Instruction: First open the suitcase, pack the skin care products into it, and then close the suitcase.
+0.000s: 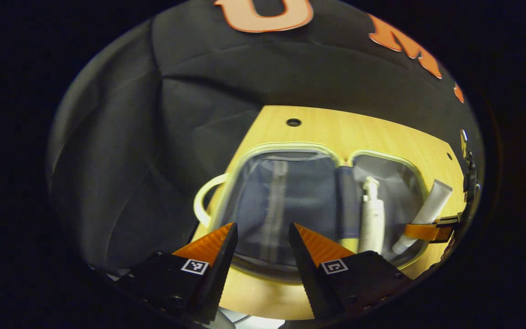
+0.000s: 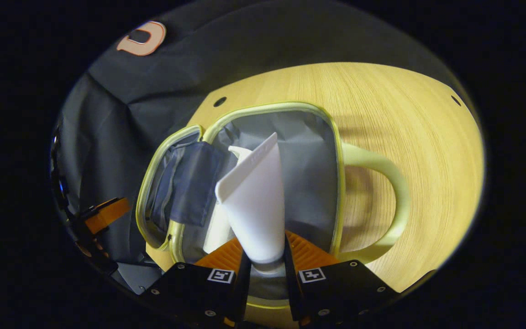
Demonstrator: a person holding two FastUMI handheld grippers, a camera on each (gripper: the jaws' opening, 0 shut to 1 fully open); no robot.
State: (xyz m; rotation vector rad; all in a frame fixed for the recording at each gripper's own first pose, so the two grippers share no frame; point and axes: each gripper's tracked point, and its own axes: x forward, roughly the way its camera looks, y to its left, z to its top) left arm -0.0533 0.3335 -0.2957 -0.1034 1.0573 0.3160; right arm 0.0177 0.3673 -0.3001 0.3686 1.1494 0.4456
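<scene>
1. Writing: none that can be read is found on the tube (image 2: 256, 205) or the pump bottle (image 1: 371, 219); only small square black-and-white markers are seen on both grippers.
2. The suitcase (image 1: 286, 151) is laid open on the wooden surface (image 2: 404, 114), both halves flat. A pale yellow-green rim and a curved handle (image 2: 393, 196) of the same colour are seen; the lining is grey cloth, with a darker blue-grey pocket on one half.
3. The white pump bottle is lying inside the half nearer the right gripper.
4. The right gripper (image 2: 263, 262) is clenched on the cap end of the smooth white tube, both fingers pressed against it. The tube's flat crimped end is pointed away, above the open suitcase.
5. The left gripper (image 1: 263, 237) is held released and empty, fingers spread, at the near edge of the other half.
</scene>
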